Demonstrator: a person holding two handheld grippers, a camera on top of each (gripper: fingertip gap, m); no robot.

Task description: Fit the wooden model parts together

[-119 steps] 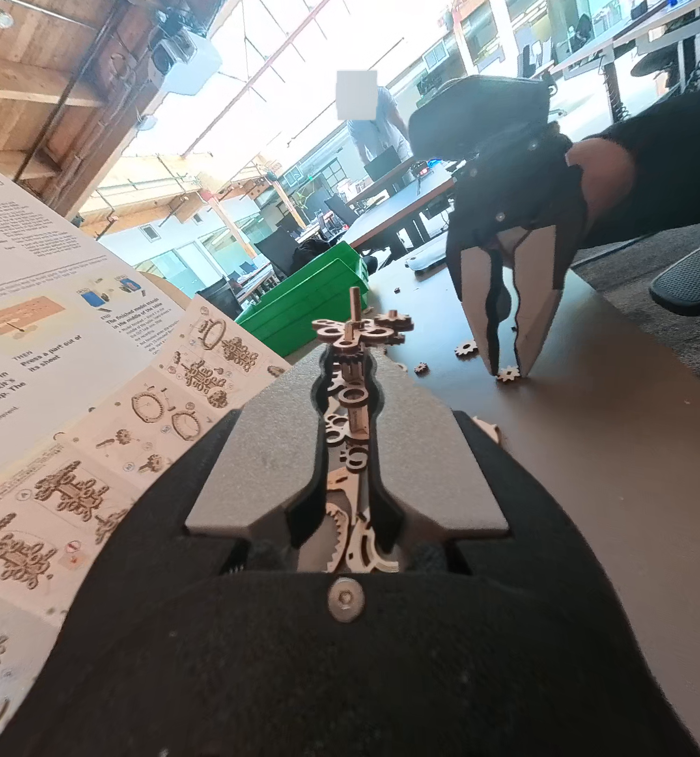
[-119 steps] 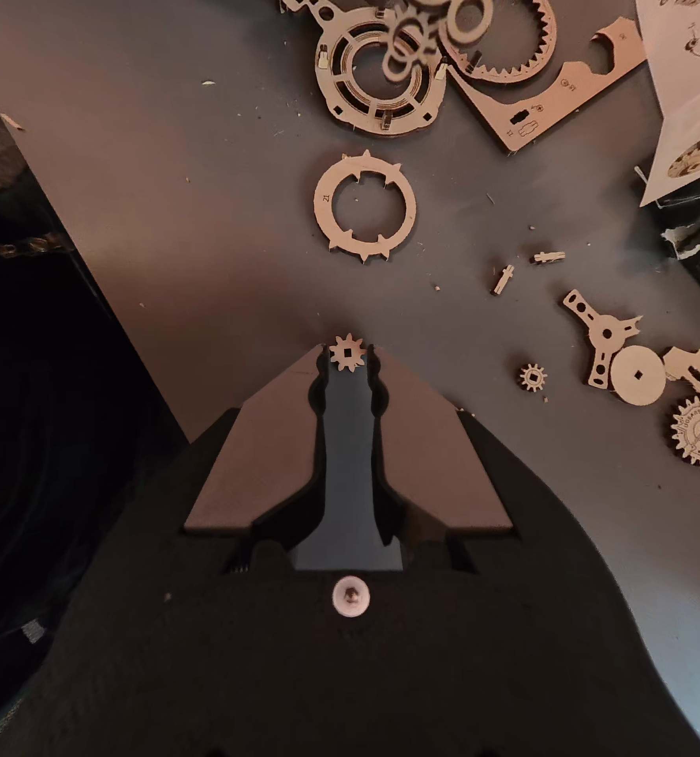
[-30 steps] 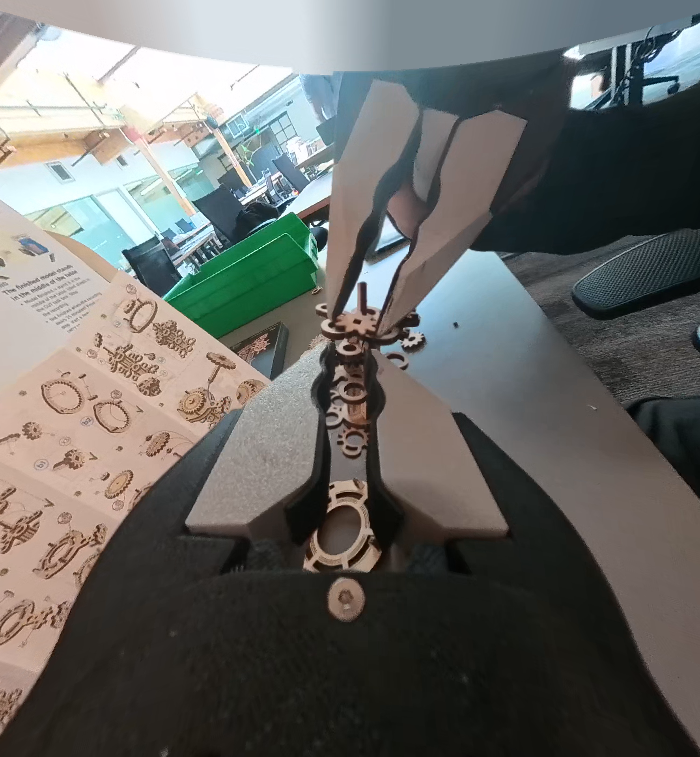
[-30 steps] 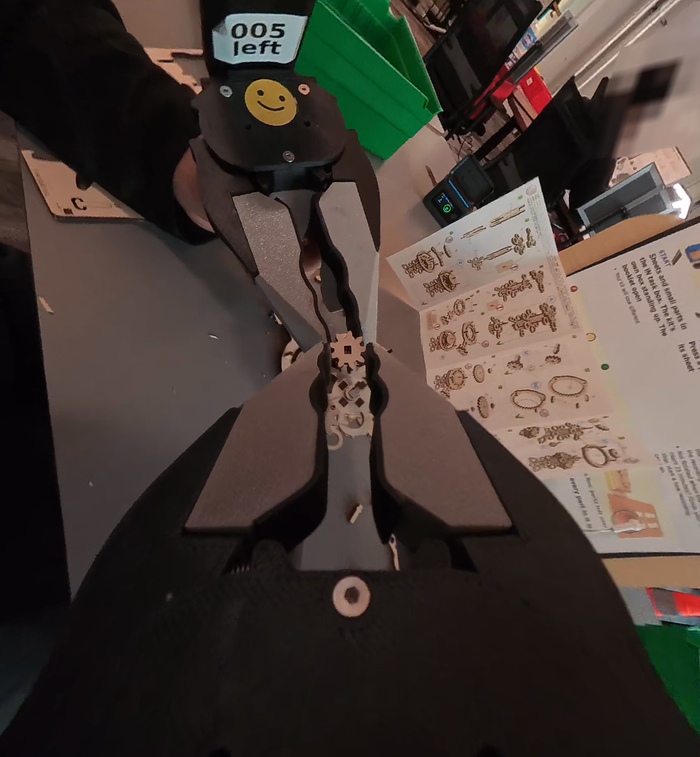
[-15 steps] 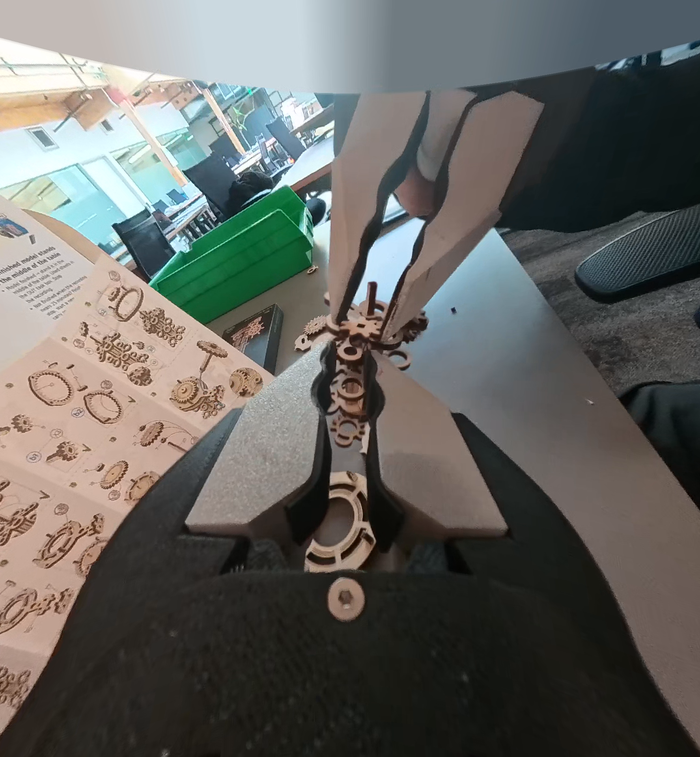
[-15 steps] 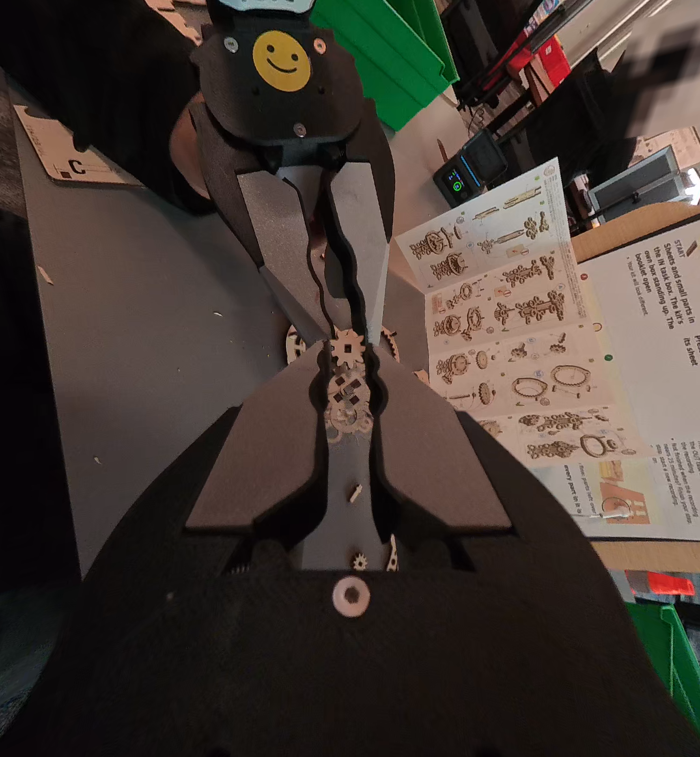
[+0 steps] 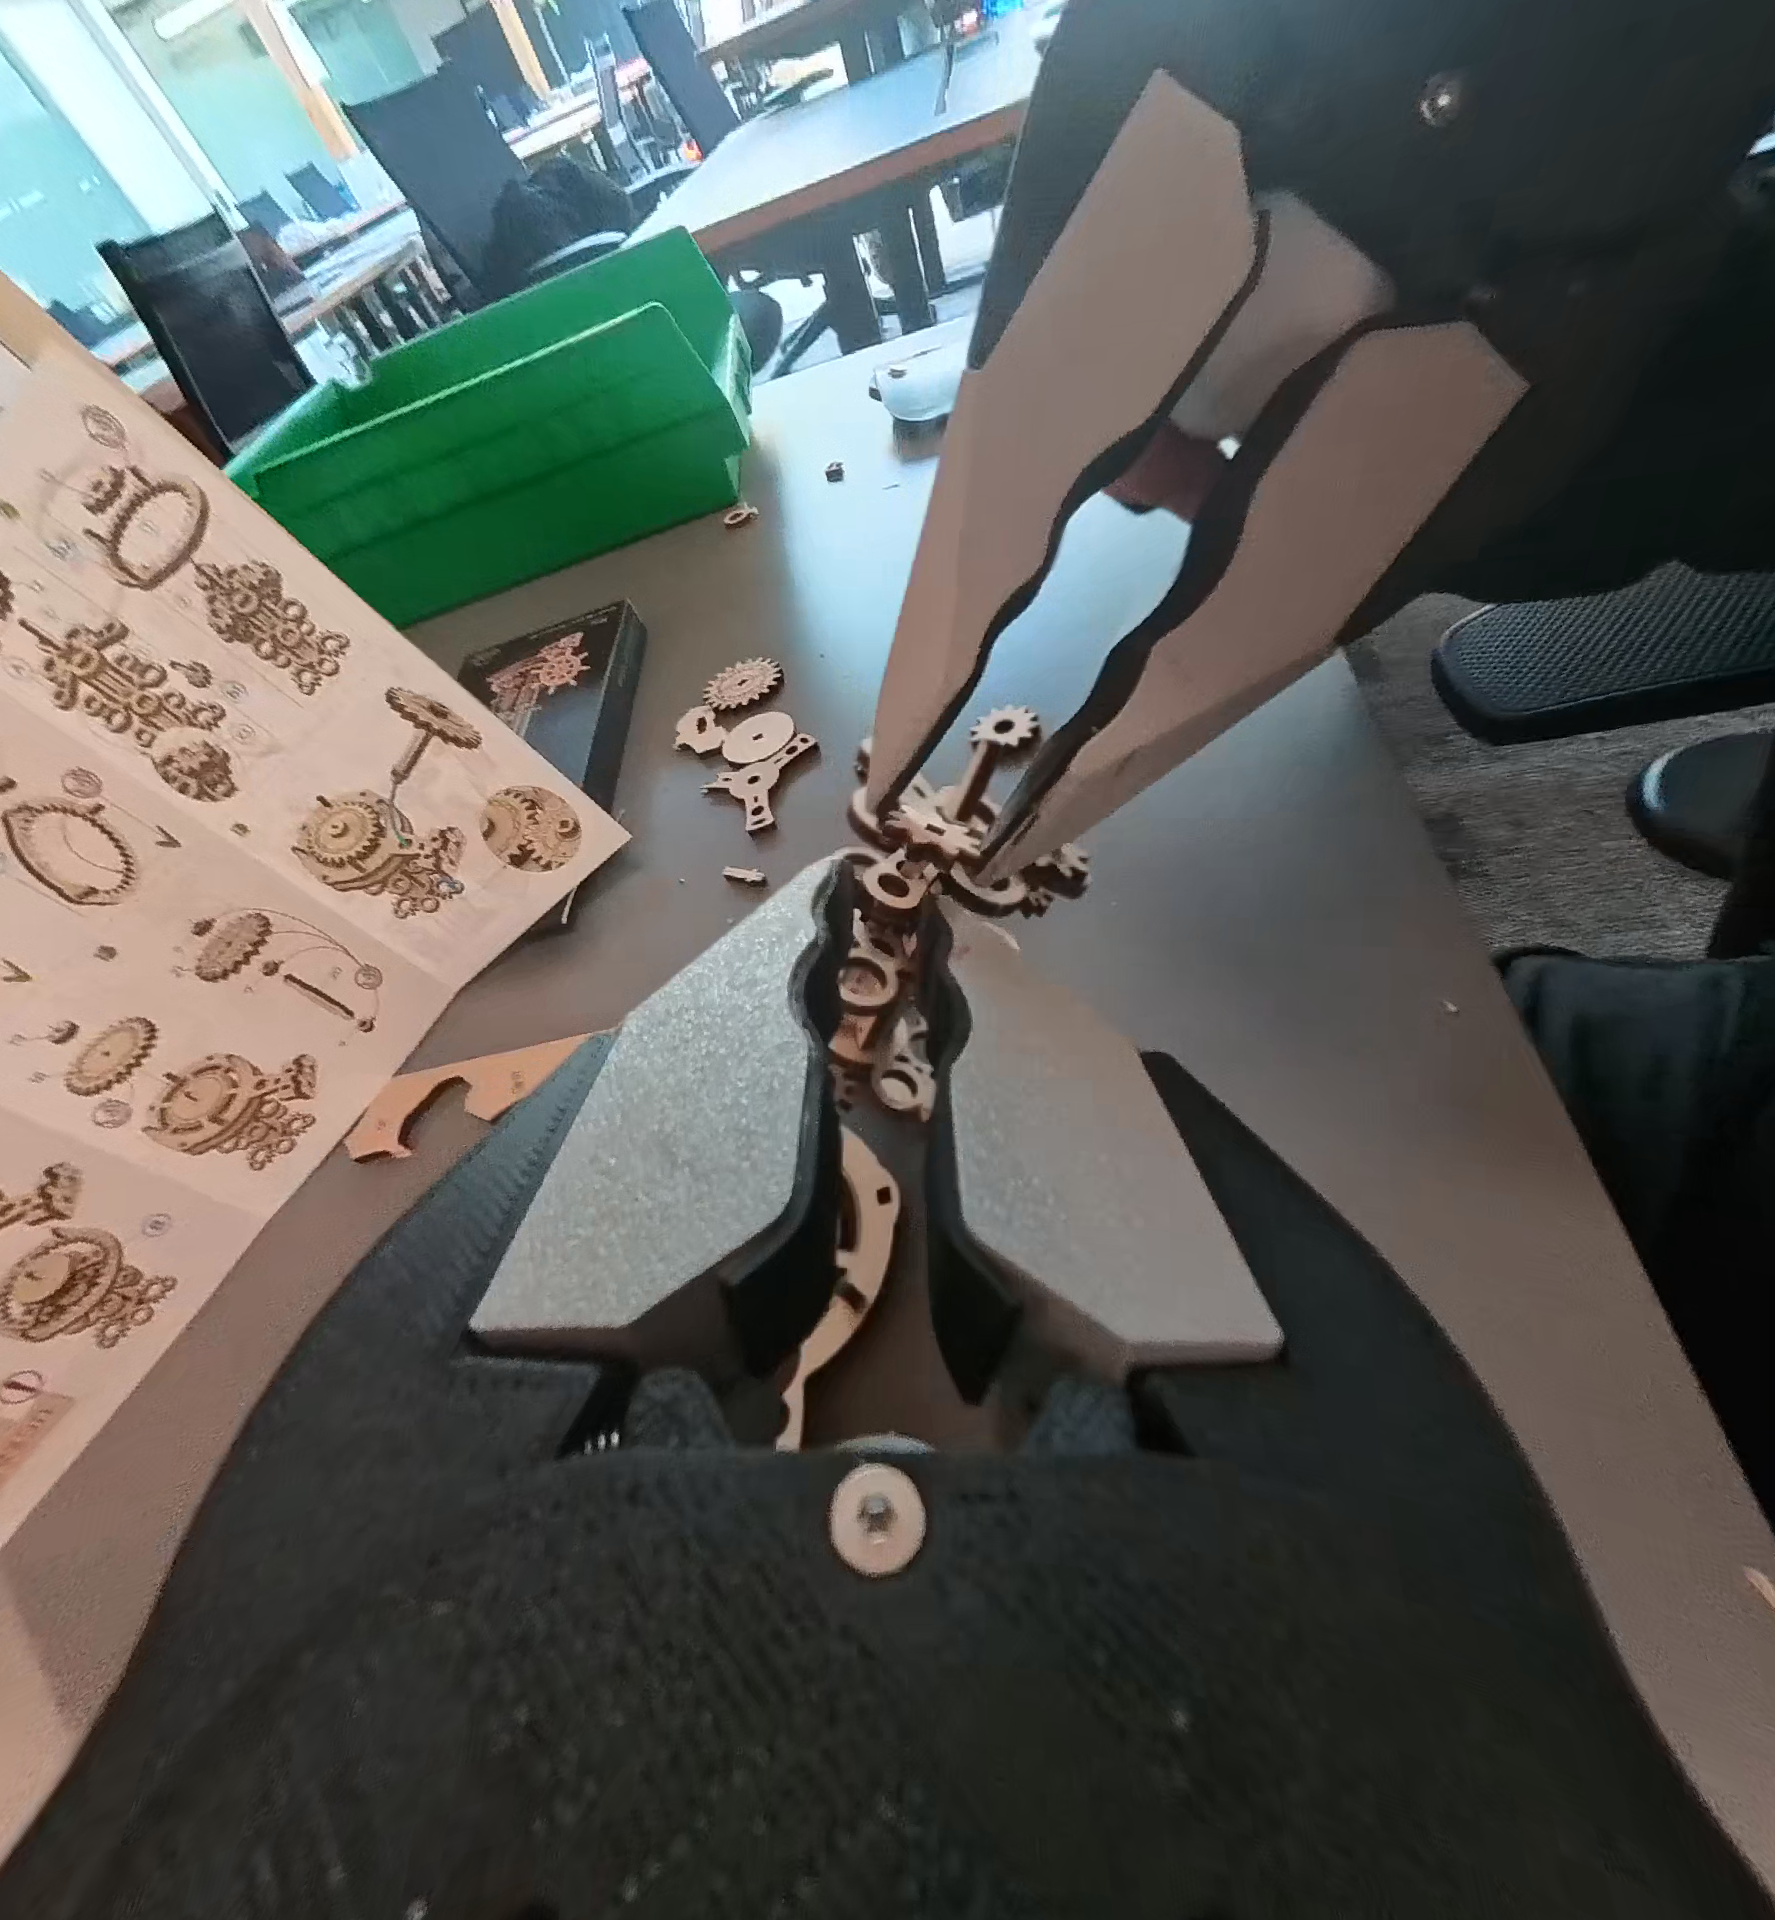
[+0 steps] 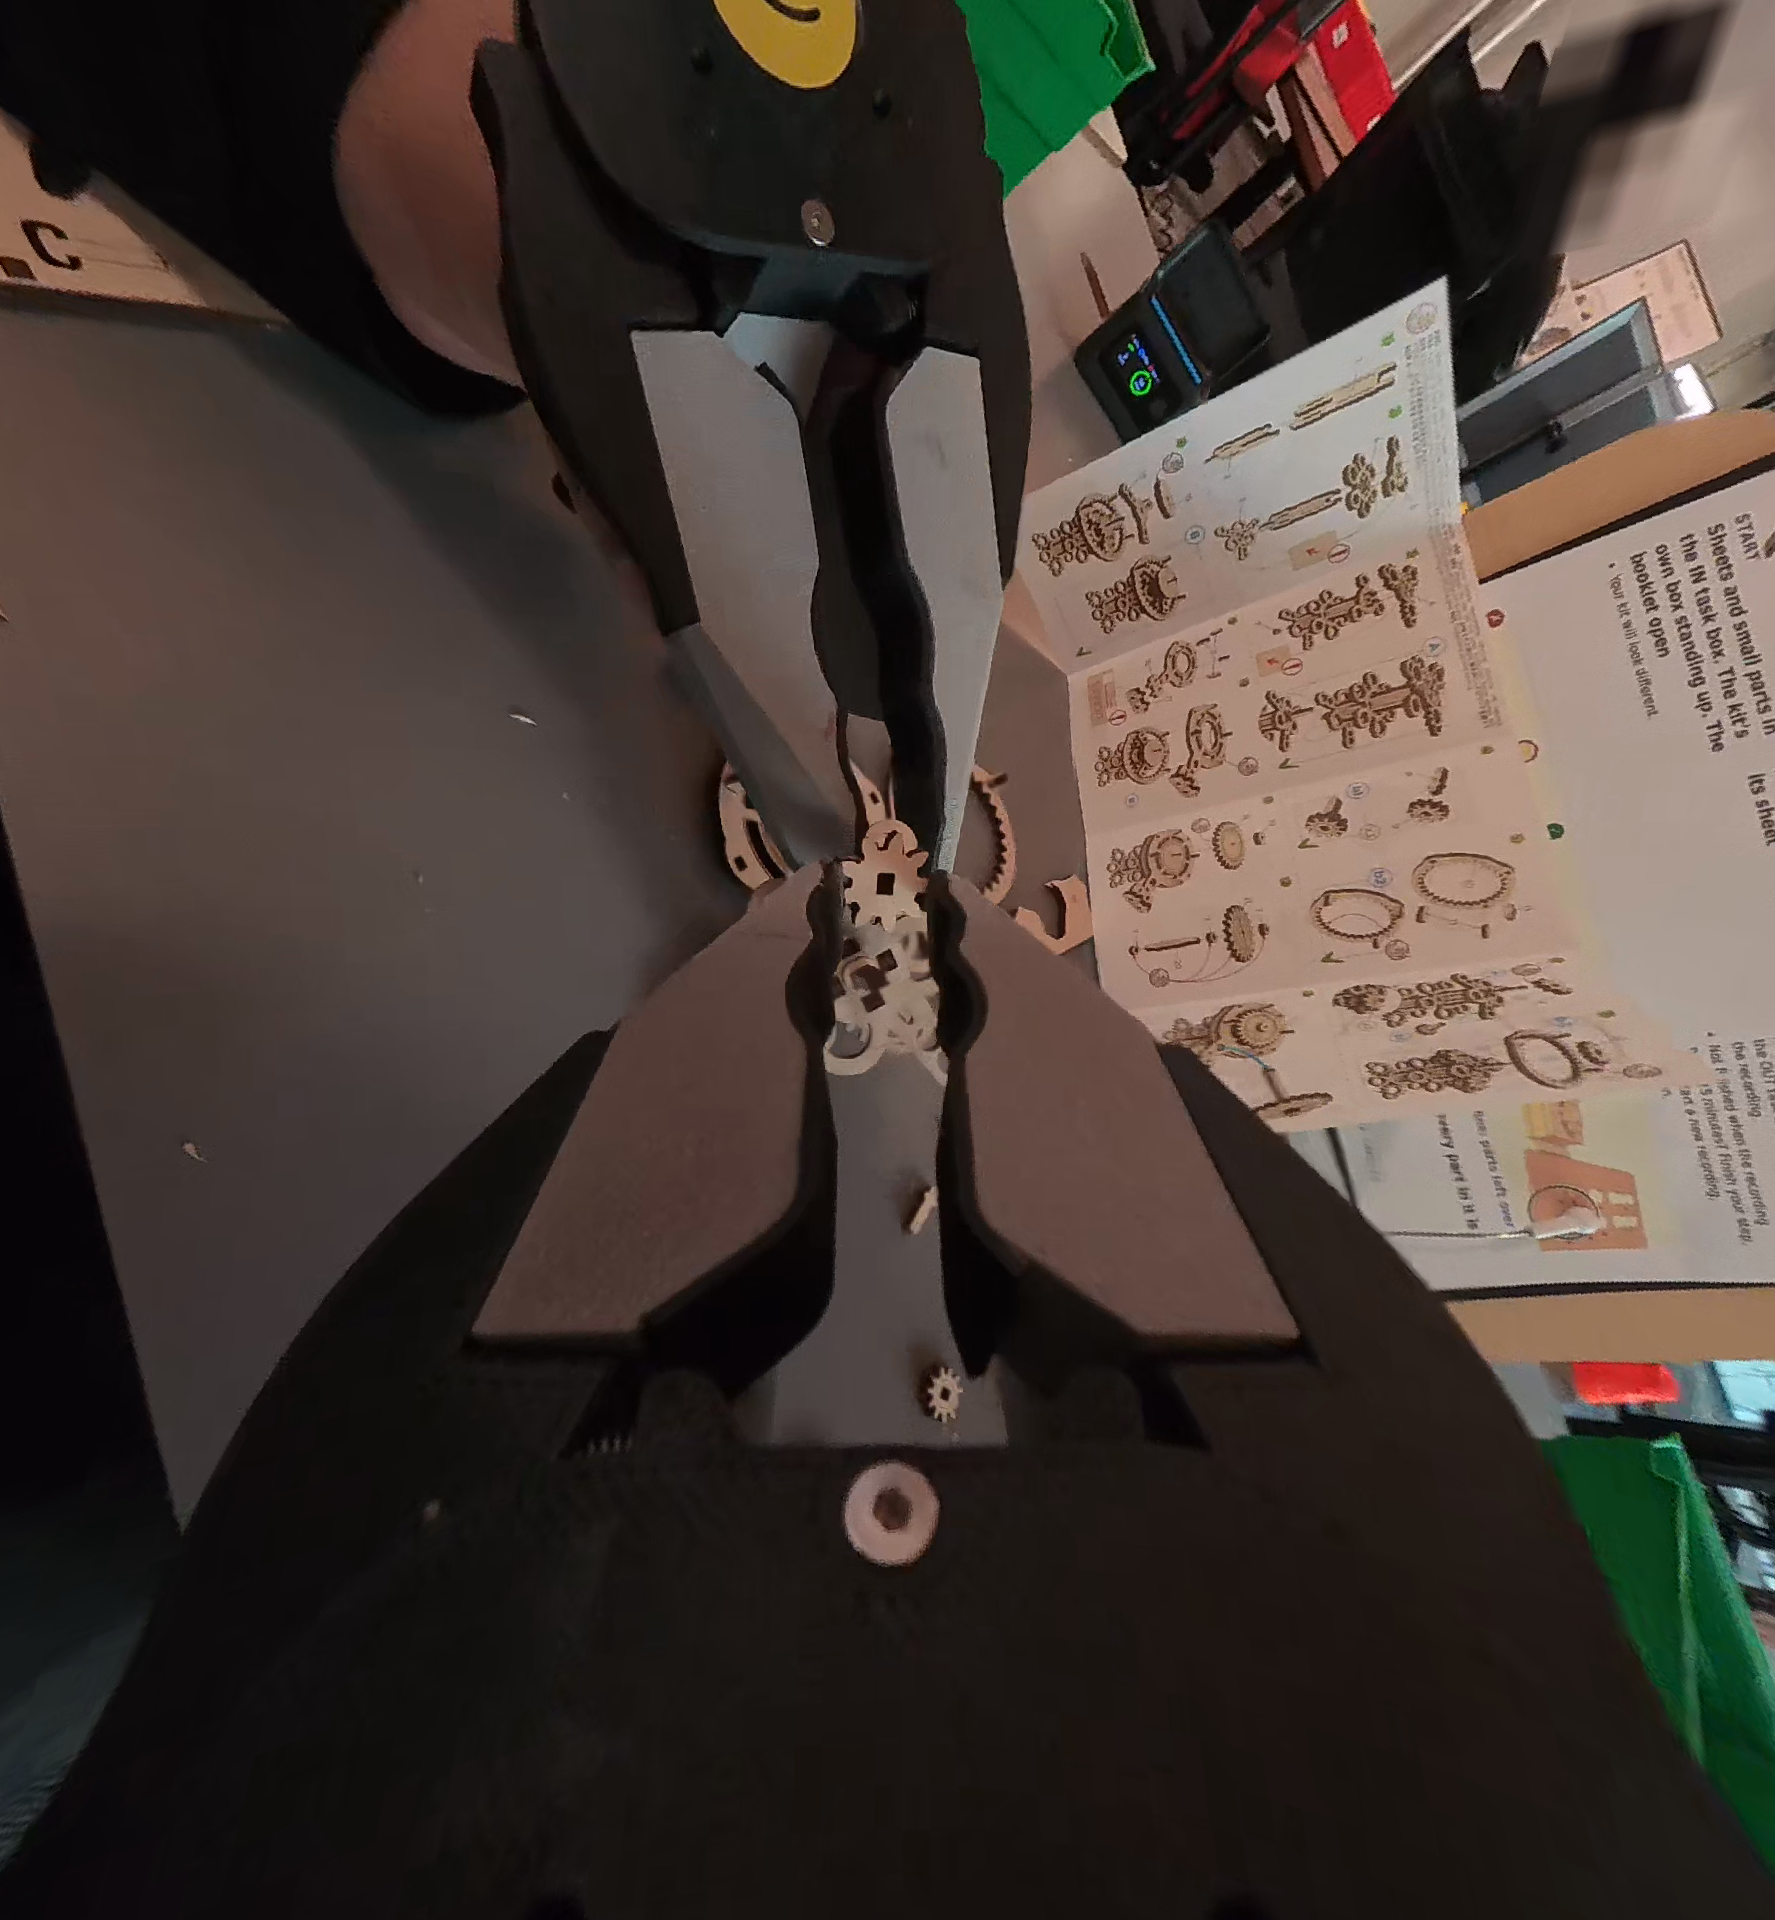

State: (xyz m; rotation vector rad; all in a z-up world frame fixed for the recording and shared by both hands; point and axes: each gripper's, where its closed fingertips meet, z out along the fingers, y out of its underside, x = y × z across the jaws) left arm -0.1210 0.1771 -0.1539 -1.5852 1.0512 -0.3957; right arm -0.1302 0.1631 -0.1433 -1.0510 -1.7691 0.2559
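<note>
Wooden model assembly (image 7: 898, 966), a pale laser-cut cluster of rings, small gears and a short shaft, is held above the dark grey worktop (image 7: 1278, 987), between the two sets of tongs. The left tongs (image 7: 888, 904) are clenched on the ringed body of the assembly, which fills the slot between their grey fingers. The right tongs (image 7: 950, 821) meet them tip to tip from the far side and grasp the top of the same assembly; a small gear on a shaft (image 7: 1002, 727) stands up between their fingers. In the right wrist view the right tongs (image 8: 883, 894) close on a pale toothed wheel (image 8: 888, 878).

Loose wooden parts (image 7: 748, 748) lie on the worktop just left of the tongs, beside a small black box (image 7: 561, 707). A green plastic bin (image 7: 519, 436) sits toward the far edge. An unfolded white instruction sheet (image 7: 156, 852) stands along the left side. A single small gear (image 8: 942, 1390) rests on the worktop beneath the right tongs. Toward the right edge the worktop surface lies bare.
</note>
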